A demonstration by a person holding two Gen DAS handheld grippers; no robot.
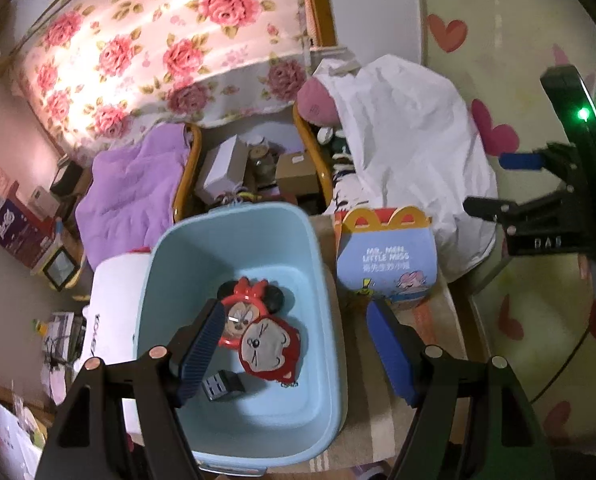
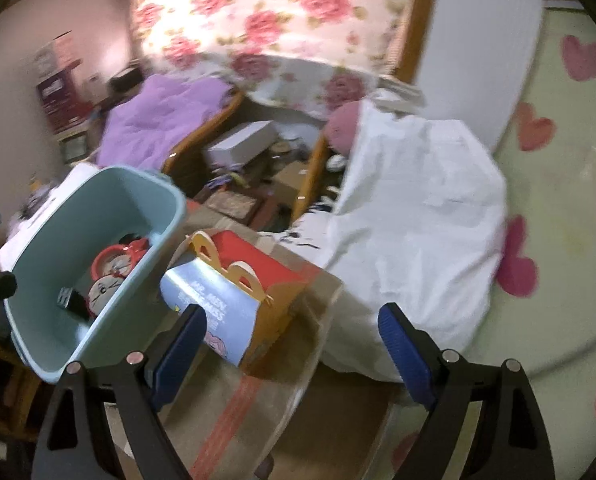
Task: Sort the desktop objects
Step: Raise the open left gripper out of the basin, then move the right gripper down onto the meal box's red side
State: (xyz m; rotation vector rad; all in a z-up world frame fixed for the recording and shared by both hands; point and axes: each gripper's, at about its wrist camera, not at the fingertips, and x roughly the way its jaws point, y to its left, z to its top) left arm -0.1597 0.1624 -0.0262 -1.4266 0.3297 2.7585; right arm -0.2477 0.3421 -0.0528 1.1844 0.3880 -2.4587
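Observation:
A light blue bin point(image 1: 326, 264) point(image 2: 53, 236) stands on a small cloth-covered table. Inside it lie a red Minnie Mouse clock point(image 1: 239, 314) point(image 2: 111, 262), a red round plush clock point(image 1: 267, 350) point(image 2: 103, 290) and a black USB hub point(image 1: 221, 386) point(image 2: 67, 300). My left gripper point(image 1: 295, 352) hangs open over the bin's right wall, holding nothing. A Happy Meal box point(image 1: 386, 256) point(image 2: 233, 292) stands right of the bin. My right gripper point(image 2: 291, 344) point(image 1: 494, 182) is open and empty just short of the box, whose near corner lies by the left finger.
A white cloth-draped heap point(image 1: 410, 140) point(image 2: 418, 208) sits behind and right of the table. Further back are a purple blanket point(image 1: 133, 192) on a chair, cluttered boxes point(image 1: 225, 168) and a floral bedspread point(image 1: 169, 40). A heart-patterned mat point(image 2: 558, 200) covers the floor.

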